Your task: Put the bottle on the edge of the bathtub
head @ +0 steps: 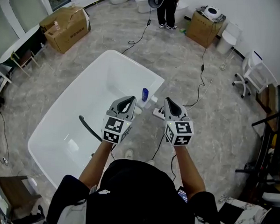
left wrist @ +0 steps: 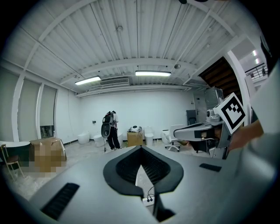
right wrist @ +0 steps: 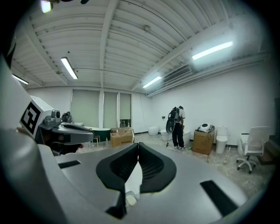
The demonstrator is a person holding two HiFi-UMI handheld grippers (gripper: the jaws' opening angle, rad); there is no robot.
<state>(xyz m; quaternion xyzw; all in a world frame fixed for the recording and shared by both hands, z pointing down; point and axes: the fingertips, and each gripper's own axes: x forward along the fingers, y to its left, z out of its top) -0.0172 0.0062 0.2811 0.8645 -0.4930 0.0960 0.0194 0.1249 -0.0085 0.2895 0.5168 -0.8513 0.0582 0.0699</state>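
Observation:
In the head view a small blue bottle (head: 144,94) stands upright at the right-hand rim of the white bathtub (head: 75,106). Both grippers are held up in front of me, nearer than the bottle and apart from it. My left gripper (head: 129,102) is over the tub's right side and is shut with nothing between its jaws; in its own view the left gripper (left wrist: 140,153) has its tips meeting. My right gripper (head: 170,103) hangs over the floor beside the tub, and the right gripper (right wrist: 136,148) is also shut and empty. Neither gripper view shows the bottle.
A black curved hose (head: 88,128) lies inside the tub. A white power strip (head: 159,113) and cables lie on the floor by the tub's right side. Cardboard boxes (head: 67,26) stand at the far left, a person (head: 167,10) far ahead, an office chair (head: 252,73) on the right.

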